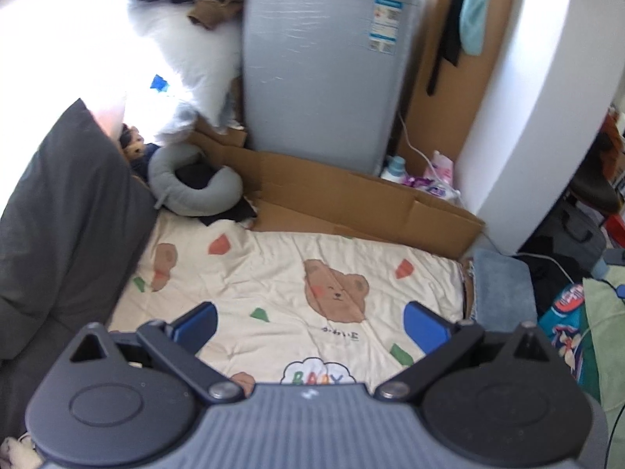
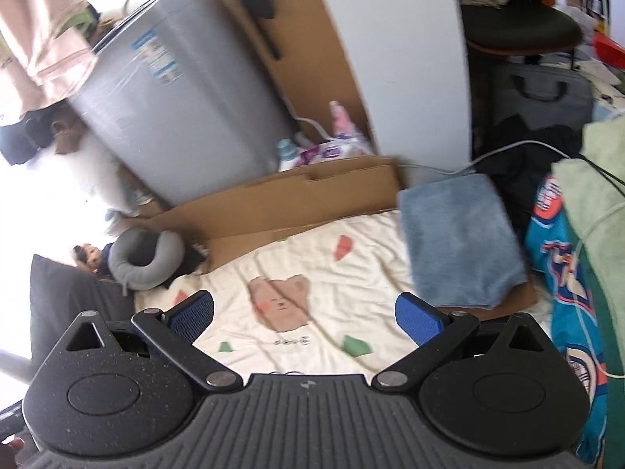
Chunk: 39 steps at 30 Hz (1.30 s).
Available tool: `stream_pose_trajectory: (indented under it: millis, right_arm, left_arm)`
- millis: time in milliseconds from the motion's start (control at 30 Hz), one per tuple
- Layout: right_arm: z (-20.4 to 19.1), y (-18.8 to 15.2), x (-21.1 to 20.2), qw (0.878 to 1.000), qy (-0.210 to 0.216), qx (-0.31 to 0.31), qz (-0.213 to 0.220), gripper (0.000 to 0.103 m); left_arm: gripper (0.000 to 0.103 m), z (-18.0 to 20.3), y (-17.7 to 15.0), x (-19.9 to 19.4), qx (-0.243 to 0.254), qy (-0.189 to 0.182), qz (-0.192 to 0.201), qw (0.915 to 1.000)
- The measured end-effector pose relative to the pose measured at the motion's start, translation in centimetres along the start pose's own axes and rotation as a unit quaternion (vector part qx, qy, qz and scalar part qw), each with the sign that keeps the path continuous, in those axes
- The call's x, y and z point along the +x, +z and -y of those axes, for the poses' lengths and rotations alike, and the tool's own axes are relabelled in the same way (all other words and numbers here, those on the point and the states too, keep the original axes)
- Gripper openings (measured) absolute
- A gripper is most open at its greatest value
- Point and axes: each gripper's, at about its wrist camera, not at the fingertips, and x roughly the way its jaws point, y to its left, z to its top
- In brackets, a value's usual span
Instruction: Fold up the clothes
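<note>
A folded blue fleecy cloth (image 2: 461, 238) lies at the bed's right edge, on the cream bear-print sheet (image 1: 273, 273). Soft, light, floppy; best pinched at a corner. Both the left gripper (image 1: 310, 324) and right gripper (image 2: 304, 314) hover with jaws spread, empty.

"BABY" in coloured letters on the bear-print sheet (image 1: 273, 285); washer (image 1: 320, 78) label unreadable.

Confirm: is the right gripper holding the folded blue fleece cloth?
No. The right gripper is open and empty above the cream bear-print sheet, while the folded blue fleece cloth lies apart.
</note>
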Motion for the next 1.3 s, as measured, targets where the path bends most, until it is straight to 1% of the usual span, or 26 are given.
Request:
stream_pose_trajectory:
  millis: [100, 233, 433, 567, 633, 767, 933, 1033, 1133, 1200, 1300]
  right_arm:
    - [-2.9, 0.2, 0.0, 0.999, 0.026, -0.018, -0.008, 0.102]
    - [-5.4, -0.2, 0.2, 0.998, 0.038, -0.039, -0.013, 0.102]
    - [-6.9, -2.0, 1.2, 0.996, 0.046, -0.069, -0.025, 0.102]
    - [-6.8, -3.4, 2.6, 0.995, 0.037, -0.09, -0.038, 0.102]
    - [-6.7, -4.2, 3.3, 0.993, 0.031, -0.104, -0.044, 0.102]
    - [-5.8, -5.6, 3.9, 0.992, 0.026, -0.119, -0.044, 0.102]
    - [-4.6, -7.0, 4.6, 0.991, 0.036, -0.12, -0.048, 0.102]
    - [-3.9, -7.7, 5.2, 0.99, 0.037, -0.128, -0.049, 0.102]
    - [-3.4, -8.3, 5.6, 0.989, 0.04, -0.135, -0.04, 0.102]
    - [-3.2, -8.6, 5.9, 0.989, 0.037, -0.136, -0.039, 0.102]
    - [-2.9, -8.9, 6.3, 0.989, 0.022, -0.145, -0.038, 0.102]
  left_arm:
    - [0.103, -0.9, -0.3, -0.5, -0.005, 0.007, -0.002, 1.0]
    - [0.103, -1.9, -0.7, -1.1, -0.007, 0.016, -0.006, 0.9998]
    - [0.103, -2.9, -1.7, -1.1, -0.025, 0.022, -0.01, 0.9994]
    - [0.103, -2.6, -3.0, 0.1, -0.03, 0.034, -0.016, 0.9988]
    - [0.103, -2.2, -3.6, 0.7, -0.034, 0.044, -0.011, 0.9984]
    - [0.103, -0.5, -4.9, 2.1, -0.03, 0.042, -0.013, 0.9986]
    - [0.102, 1.6, -6.6, 3.5, -0.025, 0.036, -0.021, 0.9988]
    - [0.102, 2.5, -7.2, 4.1, -0.027, 0.041, -0.015, 0.9987]
    - [0.102, 3.3, -7.7, 4.5, -0.029, 0.043, -0.012, 0.9986]
    - [0.102, 3.7, -7.9, 4.9, -0.034, 0.041, -0.014, 0.9985]
    - [0.103, 4.1, -8.2, 5.6, -0.036, 0.045, -0.018, 0.9982]
